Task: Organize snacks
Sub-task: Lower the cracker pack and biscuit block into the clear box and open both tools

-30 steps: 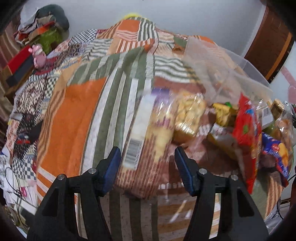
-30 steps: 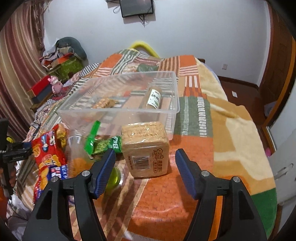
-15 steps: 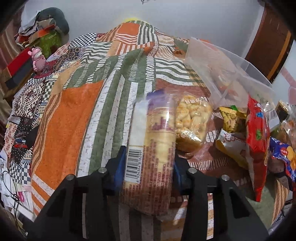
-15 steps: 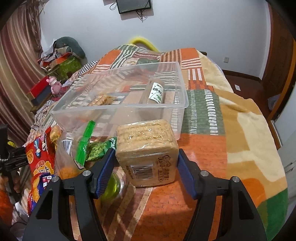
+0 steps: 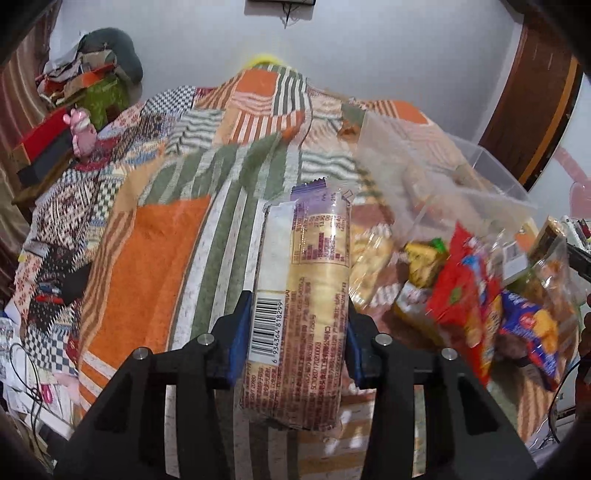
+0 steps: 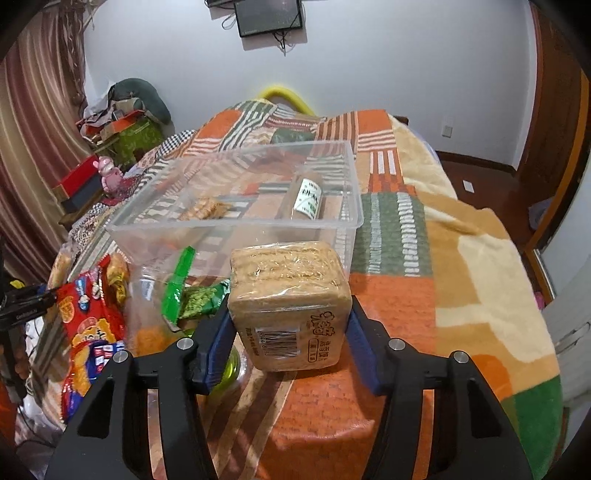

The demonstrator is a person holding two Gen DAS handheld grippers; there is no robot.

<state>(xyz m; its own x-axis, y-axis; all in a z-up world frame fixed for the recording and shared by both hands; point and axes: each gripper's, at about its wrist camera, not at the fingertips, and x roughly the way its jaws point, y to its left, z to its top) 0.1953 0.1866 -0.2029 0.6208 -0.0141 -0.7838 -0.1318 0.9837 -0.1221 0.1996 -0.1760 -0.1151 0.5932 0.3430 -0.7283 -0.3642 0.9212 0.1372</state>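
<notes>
Left gripper (image 5: 293,338) clamps biscuit sleeve (image 5: 301,295), seemingly lifted off quilt (image 5: 155,251).

Home bedroom, patchwork quilt (image 6: 424,295) on bed, wall-mounted TV (image 6: 267,16), curtains (image 6: 33,129)

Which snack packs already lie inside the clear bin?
Two: the white-labelled roll and the small biscuit pack. The rest sit outside the clear bin, or in a claw.

Bed under a patchwork quilt (image 6: 399,295) of orange, green and striped panels. Directly on it: clear plastic bin (image 6: 236,221), red snack bag (image 6: 86,314), green packet (image 6: 201,299), blue snack bag (image 5: 532,332), loose biscuit packs (image 5: 369,262) beside the bin.
</notes>
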